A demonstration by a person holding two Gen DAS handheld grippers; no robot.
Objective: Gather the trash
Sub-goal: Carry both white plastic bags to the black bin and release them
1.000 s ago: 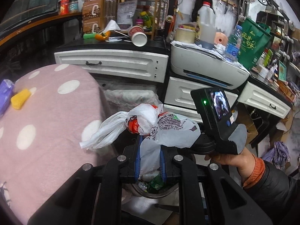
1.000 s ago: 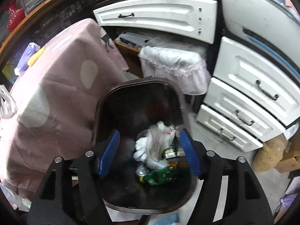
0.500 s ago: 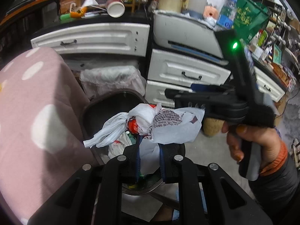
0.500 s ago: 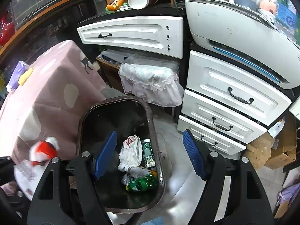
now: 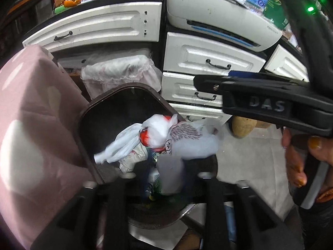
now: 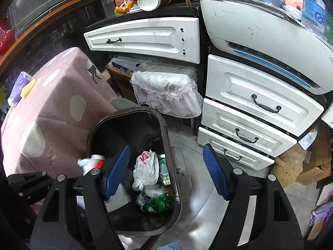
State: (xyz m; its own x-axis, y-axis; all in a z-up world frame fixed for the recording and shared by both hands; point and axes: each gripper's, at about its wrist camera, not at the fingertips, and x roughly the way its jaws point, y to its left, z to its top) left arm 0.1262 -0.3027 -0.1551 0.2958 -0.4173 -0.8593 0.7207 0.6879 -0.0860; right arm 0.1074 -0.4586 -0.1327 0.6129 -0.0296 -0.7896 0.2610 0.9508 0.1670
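Looking along our left gripper (image 5: pixel 164 179), we see its jaws opening, with the knotted white plastic bag (image 5: pixel 166 139) of trash between them, over the mouth of the dark trash bin (image 5: pixel 83 123); blur hides whether the pads touch it. Beside the bin hangs a pink dotted cloth (image 5: pixel 31 125), and a hand (image 5: pixel 299 158) holds the other tool at right. From the right gripper (image 6: pixel 166 170), we find its blue pads spread wide with nothing between them, above the same trash bin (image 6: pixel 166 137), which holds a green bottle (image 6: pixel 160 203) and a crumpled bag (image 6: pixel 145 170); white drawers (image 6: pixel 256 104) stand behind.
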